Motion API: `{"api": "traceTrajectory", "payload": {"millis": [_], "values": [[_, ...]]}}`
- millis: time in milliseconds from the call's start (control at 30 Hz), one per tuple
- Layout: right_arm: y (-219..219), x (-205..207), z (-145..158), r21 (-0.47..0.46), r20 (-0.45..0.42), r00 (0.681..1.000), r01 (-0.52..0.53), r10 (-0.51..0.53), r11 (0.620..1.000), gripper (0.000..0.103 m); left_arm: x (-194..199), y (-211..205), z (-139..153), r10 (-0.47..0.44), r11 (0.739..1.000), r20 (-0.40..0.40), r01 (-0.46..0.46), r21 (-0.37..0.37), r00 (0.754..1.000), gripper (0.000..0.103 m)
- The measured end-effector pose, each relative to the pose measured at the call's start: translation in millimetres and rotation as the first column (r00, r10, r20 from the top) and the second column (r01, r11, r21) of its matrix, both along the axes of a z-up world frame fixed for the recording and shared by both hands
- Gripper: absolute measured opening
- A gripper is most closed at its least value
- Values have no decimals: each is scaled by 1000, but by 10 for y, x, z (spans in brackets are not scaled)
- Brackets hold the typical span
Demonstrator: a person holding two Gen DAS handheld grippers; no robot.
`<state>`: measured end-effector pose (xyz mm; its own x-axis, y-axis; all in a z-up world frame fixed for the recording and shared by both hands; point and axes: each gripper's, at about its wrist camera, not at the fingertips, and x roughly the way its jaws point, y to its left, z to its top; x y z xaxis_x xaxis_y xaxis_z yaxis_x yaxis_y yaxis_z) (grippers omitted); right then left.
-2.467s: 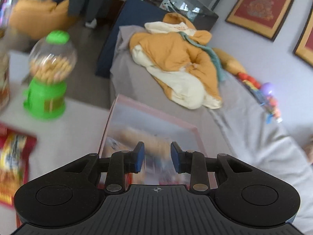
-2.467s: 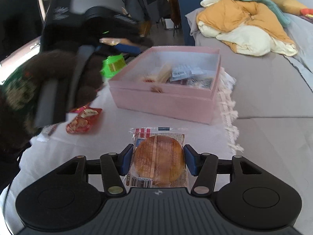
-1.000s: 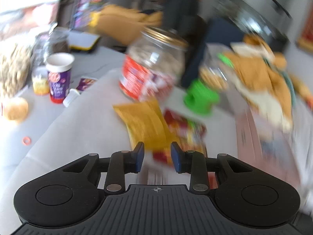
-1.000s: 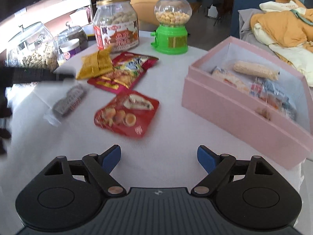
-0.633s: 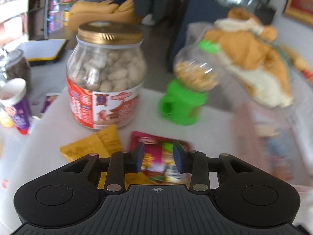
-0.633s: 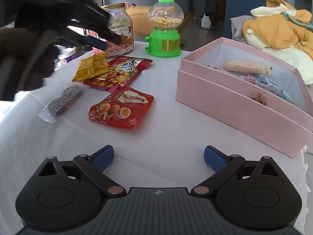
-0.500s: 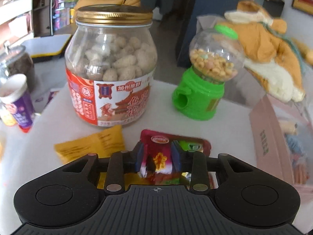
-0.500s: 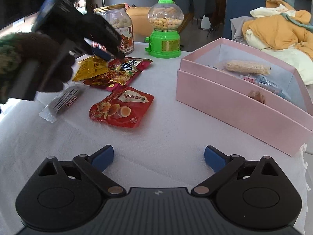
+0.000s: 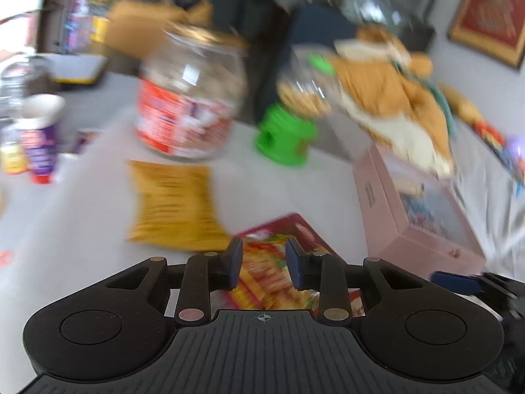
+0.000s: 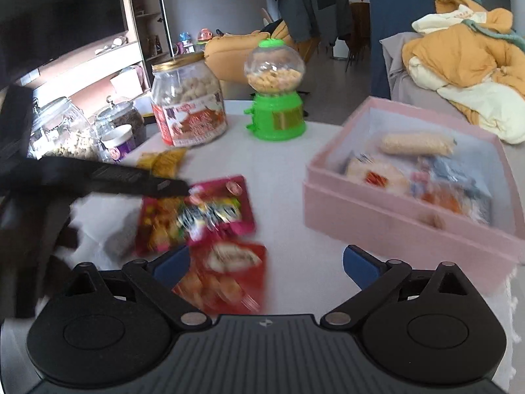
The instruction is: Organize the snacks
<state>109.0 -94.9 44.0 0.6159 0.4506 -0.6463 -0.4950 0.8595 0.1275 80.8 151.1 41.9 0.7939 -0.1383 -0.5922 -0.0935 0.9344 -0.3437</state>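
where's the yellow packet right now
In the left wrist view the yellow packet lies flat on the table, in front of the peanut jar and left of the red packet.

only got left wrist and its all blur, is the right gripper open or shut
Observer: Open wide. The right gripper grips nothing and hangs above a red pastry packet.
Operator: whats in the pink box
Observer: The pink box holds several wrapped snacks, with a long pale roll at the back.
Operator: wheres my left gripper
Observer: The left gripper has its tip at the magenta packet; blur hides any grip.
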Motion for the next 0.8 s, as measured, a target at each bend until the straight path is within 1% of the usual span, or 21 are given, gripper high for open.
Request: {"api": "traceTrajectory", "payload": {"millis": [100, 167, 233, 267, 300, 333, 367, 433, 500, 600, 667, 733, 800], "values": [[261, 89, 64, 11, -41, 999, -22, 22, 1000, 100, -354, 209, -19, 89, 996, 18, -88, -33, 996, 33], [496, 187, 71, -2, -83, 996, -31, 31, 1000, 100, -504, 303, -55, 149, 988, 8, -149, -29, 989, 33], [729, 311, 23, -35, -108, 994, -15, 12, 999, 100, -613, 398, -84, 196, 980, 12, -196, -18, 981, 33], [839, 399, -20, -60, -131, 991, 19, -27, 998, 100, -655, 429, -97, 211, 978, 12, -211, -6, 977, 33], [913, 497, -70, -73, -176, 982, 63, -75, 995, 100, -711, 466, -114, 222, 975, 7, -222, 11, 975, 33], [967, 604, -124, -72, -245, 962, 106, -121, 992, 100, -734, 488, -133, 228, 973, -1, -228, 23, 974, 33], [1001, 705, -199, -62, -334, 928, 152, -164, 986, 103, -748, 506, -162, 234, 972, -10, -233, 28, 972, 33], [1087, 736, -181, -73, -336, 909, 236, -247, 969, 103, -789, 546, -254, 236, 972, -29, -236, 10, 971, 33], [1208, 765, -196, -103, -337, 901, 252, -272, 962, 103, -837, 552, -293, 238, 971, -5, -238, 1, 971, 33], [1420, 806, -244, -176, -265, 926, 227, -268, 958, 103, -846, 487, -323, 231, 972, 26, -232, 39, 973, 33], [1516, 809, -275, -205, -217, 945, 201, -245, 958, 103, -857, 430, -342, 225, 971, 42, -228, 68, 973, 33], [1584, 801, -286, -206, -193, 955, 185, -225, 961, 103, -860, 428, -341, 227, 971, 45, -229, 64, 973, 33], [1615, 805, -285, -191, -174, 970, 134, -168, 972, 103, -864, 451, -352, 228, 972, 47, -230, 46, 972, 33]]}}
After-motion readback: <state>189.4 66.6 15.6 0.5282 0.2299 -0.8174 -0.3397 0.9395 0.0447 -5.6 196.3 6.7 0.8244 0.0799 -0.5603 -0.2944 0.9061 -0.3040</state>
